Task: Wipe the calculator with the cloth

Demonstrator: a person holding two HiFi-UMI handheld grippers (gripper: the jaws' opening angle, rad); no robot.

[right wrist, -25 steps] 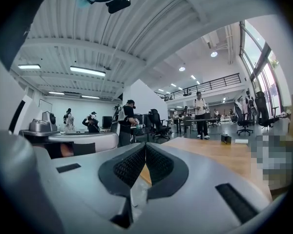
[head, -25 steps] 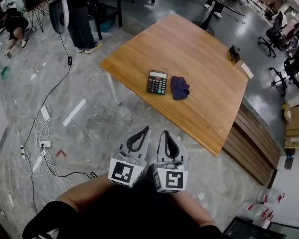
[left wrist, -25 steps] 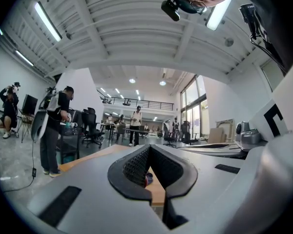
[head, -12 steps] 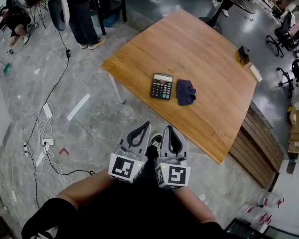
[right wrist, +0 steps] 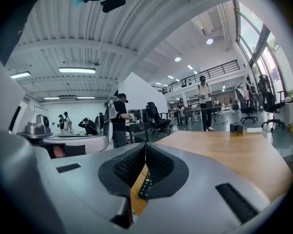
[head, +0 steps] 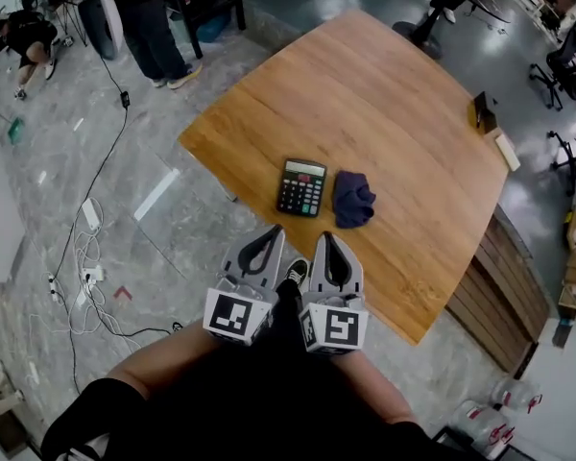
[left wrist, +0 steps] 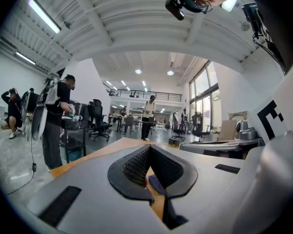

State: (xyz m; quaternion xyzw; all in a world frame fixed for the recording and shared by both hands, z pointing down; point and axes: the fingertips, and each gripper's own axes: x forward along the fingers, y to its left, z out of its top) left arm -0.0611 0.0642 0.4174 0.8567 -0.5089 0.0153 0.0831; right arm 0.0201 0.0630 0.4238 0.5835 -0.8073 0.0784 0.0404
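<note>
A black calculator (head: 300,186) lies near the front edge of the wooden table (head: 394,94), with a crumpled dark blue cloth (head: 351,199) just to its right. My left gripper (head: 276,230) and right gripper (head: 324,238) are held side by side short of the table's near edge, both shut with nothing between their jaws. In the left gripper view the cloth (left wrist: 155,184) shows through the loop of the shut jaws. The calculator (right wrist: 145,185) shows the same way in the right gripper view.
A small dark box (head: 481,109) and a pale block (head: 506,150) sit at the table's far right edge. Cables and a power strip (head: 86,277) lie on the floor at left. People stand beyond the table's far left corner (head: 158,27). Office chairs (head: 568,60) are at right.
Both grippers and the camera have moved toward the table; the calculator and cloth now sit closer, just ahead of the jaw tips. Both grippers stayed shut.
</note>
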